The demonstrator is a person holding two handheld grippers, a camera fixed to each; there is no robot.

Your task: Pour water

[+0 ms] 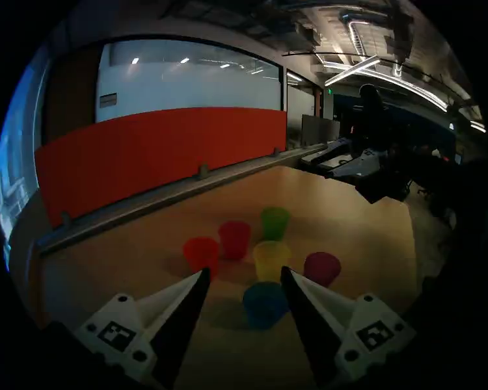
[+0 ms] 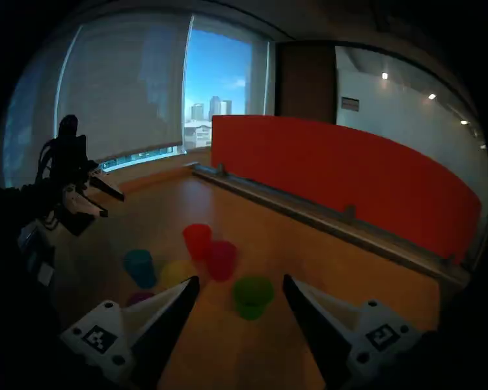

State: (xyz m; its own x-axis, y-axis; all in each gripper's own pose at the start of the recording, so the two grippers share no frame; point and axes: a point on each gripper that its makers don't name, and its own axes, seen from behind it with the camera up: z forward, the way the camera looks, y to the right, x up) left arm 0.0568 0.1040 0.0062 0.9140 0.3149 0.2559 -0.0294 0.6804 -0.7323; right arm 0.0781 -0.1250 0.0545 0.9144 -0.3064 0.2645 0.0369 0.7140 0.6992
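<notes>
In the left gripper view the left gripper (image 1: 244,269) is held wide and empty, a blue cup (image 1: 265,304) framed inside its opening. In the right gripper view the right gripper (image 2: 241,277) is spread wide, a green cup (image 2: 252,296) just ahead

Both views are running dim and underexposed. In the right gripper view, daylight is pouring through the window (image 2: 224,91) and glowing softly through the roller blind (image 2: 120,97), while the near tabletop (image 2: 257,351) is sitting in murky brown shade. In the left gripper view, ceiling light strips (image 1: 374,68) are blowing out into white glare. The blue cup (image 1: 265,302) is throwing a soft shadow to its left, and it is perhaps slightly blurred, though the gloom is making that hard to judge. Fisheye distortion is bowing the red partition (image 1: 159,149), and the edges are darkening toward black.
</notes>
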